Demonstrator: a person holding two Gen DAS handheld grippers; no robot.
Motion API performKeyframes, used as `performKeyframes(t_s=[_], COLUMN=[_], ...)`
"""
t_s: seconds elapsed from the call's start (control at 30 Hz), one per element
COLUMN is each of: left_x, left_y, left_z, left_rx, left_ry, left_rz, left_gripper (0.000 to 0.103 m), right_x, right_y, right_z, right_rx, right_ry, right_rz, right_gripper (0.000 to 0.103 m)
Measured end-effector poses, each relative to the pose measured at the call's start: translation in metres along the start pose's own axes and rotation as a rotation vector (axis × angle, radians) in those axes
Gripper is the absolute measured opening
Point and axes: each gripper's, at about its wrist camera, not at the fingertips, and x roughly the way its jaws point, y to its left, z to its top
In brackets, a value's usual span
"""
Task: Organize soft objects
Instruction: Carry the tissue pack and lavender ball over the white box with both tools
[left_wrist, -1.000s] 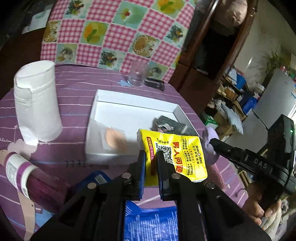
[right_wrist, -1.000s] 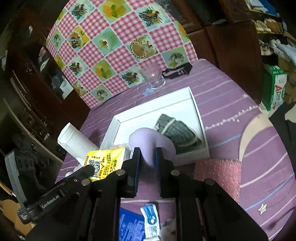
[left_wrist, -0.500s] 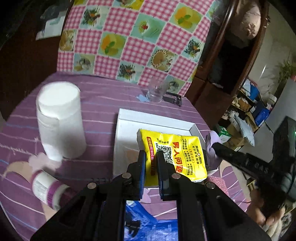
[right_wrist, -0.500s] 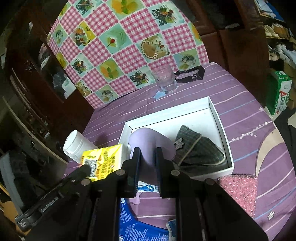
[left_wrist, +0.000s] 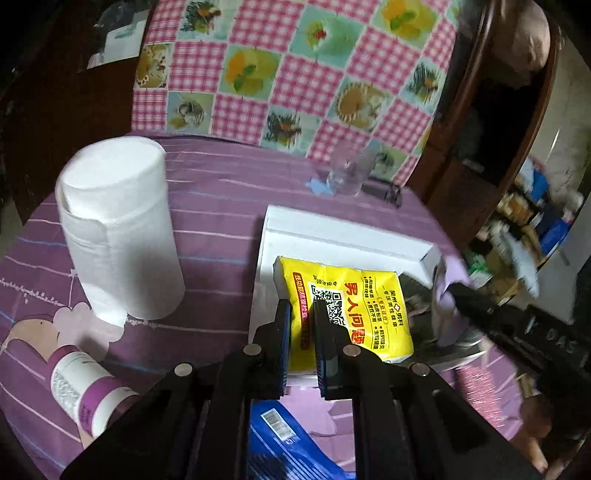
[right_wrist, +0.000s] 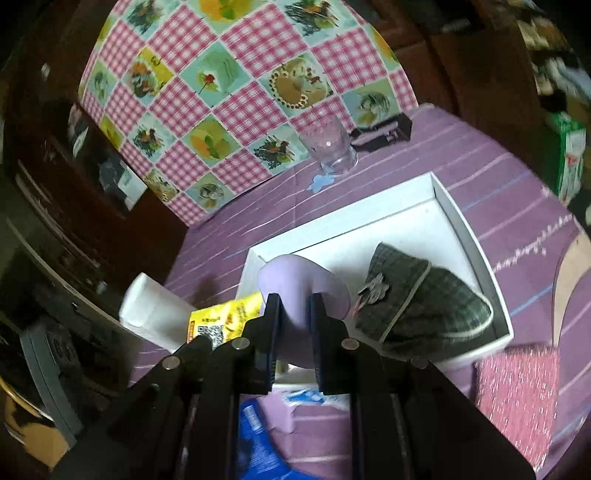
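Note:
My left gripper (left_wrist: 301, 314) is shut on a yellow tissue packet (left_wrist: 354, 306) and holds it over the near left part of a white box (left_wrist: 332, 229). My right gripper (right_wrist: 294, 308) is shut on a soft lilac pad (right_wrist: 295, 280), held above the same box (right_wrist: 465, 229) at its near left side. The lilac pad also shows in the left wrist view (left_wrist: 448, 295). A grey plaid cloth hat (right_wrist: 417, 295) lies inside the box on the right. The yellow packet (right_wrist: 225, 317) shows in the right wrist view to the left of the lilac pad.
A white paper roll (left_wrist: 118, 229) stands left of the box. A purple-labelled bottle (left_wrist: 88, 384) lies at the near left. A clear glass (right_wrist: 328, 147) and a black object (right_wrist: 384, 133) stand behind the box. A pink glittery pad (right_wrist: 517, 387) and blue packets (left_wrist: 280, 435) lie near the front.
Both grippers have moved forward and over the white box with their loads; the yellow packet and the lilac pad now hang above its near left part.

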Motion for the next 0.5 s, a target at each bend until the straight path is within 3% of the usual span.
performKeyframes(t_s=[0.17,0.33,0.5], left_x=[0.022,0.035,0.040], left_y=[-0.008,-0.010,-0.003], left_z=[-0.010,-0.016,-0.017], left_rx=[0.093,0.131,0.102], left_ry=[0.002,0.037,0.064], left_rz=[0.135,0.183,0.179], left_gripper=[0.010,0.011,0.011], right_x=[0.013,0.029,0.041], right_y=[-0.004,0.003,-0.005], right_z=[-0.007,-0.018,-0.024], right_rx=[-0.052,-0.143,-0.125], right_ry=[-0.017,0.044,0.127], right_rz=[-0.017,-0.075,-0.097], right_gripper=[0.018,0.019,0.019])
